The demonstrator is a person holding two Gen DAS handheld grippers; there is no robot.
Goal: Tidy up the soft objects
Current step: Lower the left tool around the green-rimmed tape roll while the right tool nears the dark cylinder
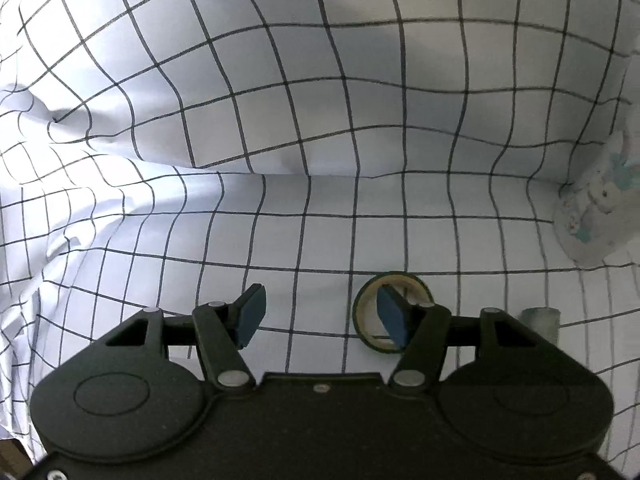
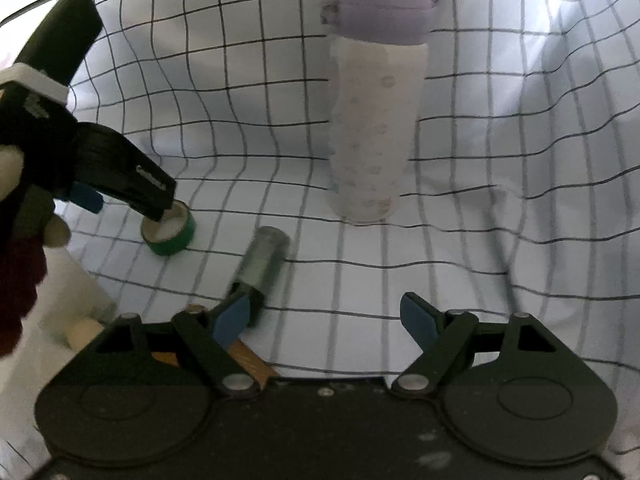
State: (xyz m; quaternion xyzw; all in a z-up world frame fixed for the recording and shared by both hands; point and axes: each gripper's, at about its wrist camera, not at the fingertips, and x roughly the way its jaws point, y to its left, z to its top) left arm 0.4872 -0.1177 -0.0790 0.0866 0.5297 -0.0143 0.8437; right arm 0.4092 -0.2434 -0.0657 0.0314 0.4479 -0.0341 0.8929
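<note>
A green tape roll (image 1: 361,314) (image 2: 170,240) lies flat on the white checked cloth (image 1: 280,232). My left gripper (image 1: 322,318) (image 2: 128,206) is open, pointing down at the roll. Its right finger (image 1: 394,320) dips inside the ring, while its left pad stands well clear of the roll's outer wall. A grey cylinder (image 2: 262,260) (image 1: 540,320) with a brown handle end lies just right of the roll. My right gripper (image 2: 324,320) is open with only cloth between its fingers. Its left fingertip (image 2: 232,322) overlaps the cylinder's near end; contact cannot be told.
A tall pale bottle with a purple lid (image 2: 376,120) (image 1: 592,216) stands upright behind the cylinder. A white box (image 2: 72,300) sits at the lower left of the right wrist view. The cloth rises in rumpled folds (image 1: 80,120) at the back and sides.
</note>
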